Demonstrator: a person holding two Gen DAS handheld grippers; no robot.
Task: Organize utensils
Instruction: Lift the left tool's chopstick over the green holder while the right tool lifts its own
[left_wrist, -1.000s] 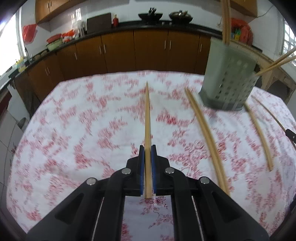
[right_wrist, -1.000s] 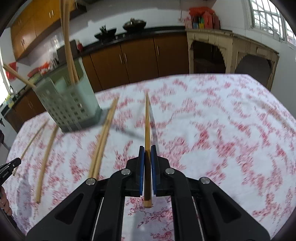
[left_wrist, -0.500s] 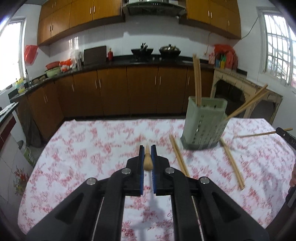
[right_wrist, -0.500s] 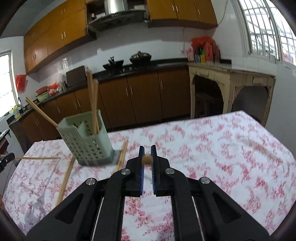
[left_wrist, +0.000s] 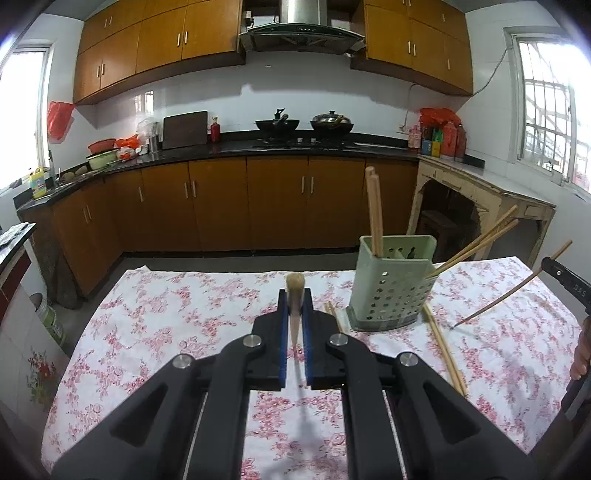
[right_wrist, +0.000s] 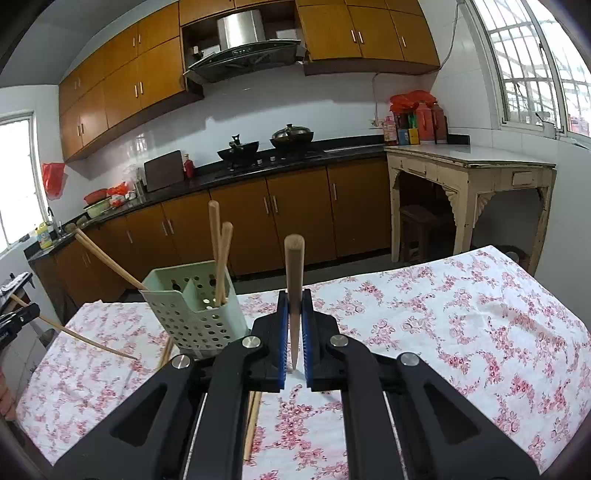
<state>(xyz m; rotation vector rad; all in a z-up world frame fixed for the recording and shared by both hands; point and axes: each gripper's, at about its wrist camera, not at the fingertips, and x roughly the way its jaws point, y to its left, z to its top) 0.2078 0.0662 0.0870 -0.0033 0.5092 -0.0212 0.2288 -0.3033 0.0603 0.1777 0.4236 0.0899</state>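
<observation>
My left gripper (left_wrist: 294, 295) is shut on a wooden chopstick (left_wrist: 294, 286) that points away from me, held above the floral tablecloth (left_wrist: 177, 325). Right of it stands the pale green perforated utensil holder (left_wrist: 391, 284) with several chopsticks (left_wrist: 373, 214) in it, some upright and some leaning out. In the right wrist view my right gripper (right_wrist: 294, 299) is shut on another chopstick (right_wrist: 294, 266) that rises steeply. The holder (right_wrist: 195, 306) is to its left. Each view shows the other gripper's chopstick (left_wrist: 498, 299) slanting towards the cloth.
Loose chopsticks (left_wrist: 443, 350) lie on the cloth right of the holder, with more (right_wrist: 253, 421) under my right gripper. A person's hand (left_wrist: 581, 354) shows at the right edge. Brown kitchen cabinets (left_wrist: 277, 206) and a cream side table (right_wrist: 469, 177) stand beyond the table.
Both grippers have risen and tipped upward, each lifting its chopstick off the cloth. The views have swung from the tabletop to the kitchen wall.
</observation>
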